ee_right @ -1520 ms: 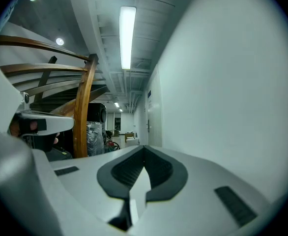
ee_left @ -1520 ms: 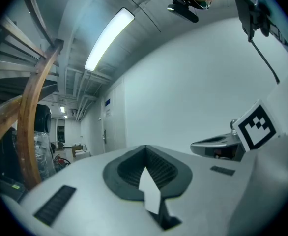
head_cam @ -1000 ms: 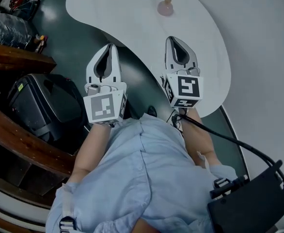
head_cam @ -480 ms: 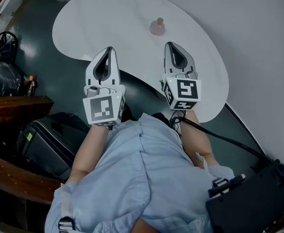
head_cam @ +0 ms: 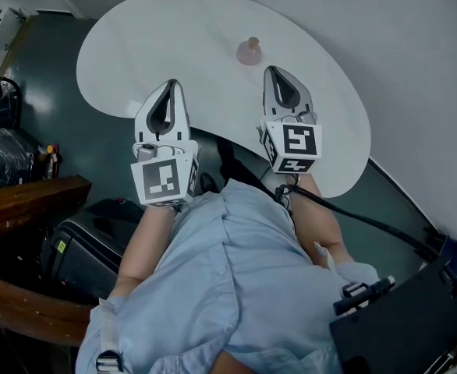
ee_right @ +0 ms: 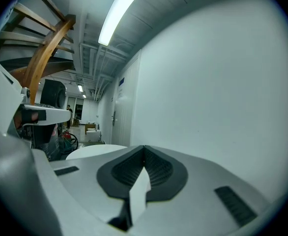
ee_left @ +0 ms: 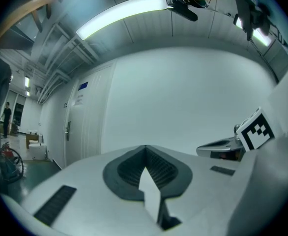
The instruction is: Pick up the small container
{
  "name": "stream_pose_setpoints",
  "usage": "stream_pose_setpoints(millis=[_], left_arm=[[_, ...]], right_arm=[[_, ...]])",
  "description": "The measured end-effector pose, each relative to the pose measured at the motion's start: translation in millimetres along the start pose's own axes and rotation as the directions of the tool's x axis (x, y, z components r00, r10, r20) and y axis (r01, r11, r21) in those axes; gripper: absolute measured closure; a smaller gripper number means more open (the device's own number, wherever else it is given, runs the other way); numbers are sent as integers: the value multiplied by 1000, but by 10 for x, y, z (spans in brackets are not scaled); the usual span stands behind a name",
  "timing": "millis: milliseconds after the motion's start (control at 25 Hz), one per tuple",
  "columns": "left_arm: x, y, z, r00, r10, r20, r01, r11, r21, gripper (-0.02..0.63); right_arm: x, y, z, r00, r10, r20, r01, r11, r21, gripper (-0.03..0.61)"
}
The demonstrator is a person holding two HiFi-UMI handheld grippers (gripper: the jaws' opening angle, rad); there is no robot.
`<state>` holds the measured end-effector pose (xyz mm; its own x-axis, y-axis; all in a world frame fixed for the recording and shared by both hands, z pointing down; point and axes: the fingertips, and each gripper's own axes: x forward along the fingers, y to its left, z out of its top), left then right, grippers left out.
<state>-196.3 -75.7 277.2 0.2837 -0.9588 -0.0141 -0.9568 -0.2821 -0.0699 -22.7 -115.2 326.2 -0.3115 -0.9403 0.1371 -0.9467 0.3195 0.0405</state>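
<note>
My left tongs [head_cam: 169, 84] and right tongs [head_cam: 276, 70] are white with black-and-white square patterns; the small container [head_cam: 249, 51] is pinkish, the surface [head_cam: 158, 45] white.

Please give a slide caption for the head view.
Left hand-held gripper and right hand-held gripper, both shut, short of the small container on a white table.

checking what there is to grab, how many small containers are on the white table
1. The small container stands on the white table, toward its far side, just beyond the tip of the right gripper. Nothing on the table could hide another.
</note>
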Motion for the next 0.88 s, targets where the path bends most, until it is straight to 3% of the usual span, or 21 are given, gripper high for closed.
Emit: stream_pose_setpoints(millis=[440, 600, 880], left_arm=[[375, -50, -50, 997, -71, -27, 71, 997, 15, 614], [515, -143, -134, 994, -90, -61, 88, 996, -32, 615], [676, -240, -398, 980, -132, -152, 132, 991, -9, 614]], right_arm=[[331, -95, -57, 1000, -19, -15, 19, 1000, 17, 577], [406, -150, -213, 999, -10, -35, 12, 998, 55, 577], [495, -197, -585, 992, -2, -125, 16, 993, 113, 577]])
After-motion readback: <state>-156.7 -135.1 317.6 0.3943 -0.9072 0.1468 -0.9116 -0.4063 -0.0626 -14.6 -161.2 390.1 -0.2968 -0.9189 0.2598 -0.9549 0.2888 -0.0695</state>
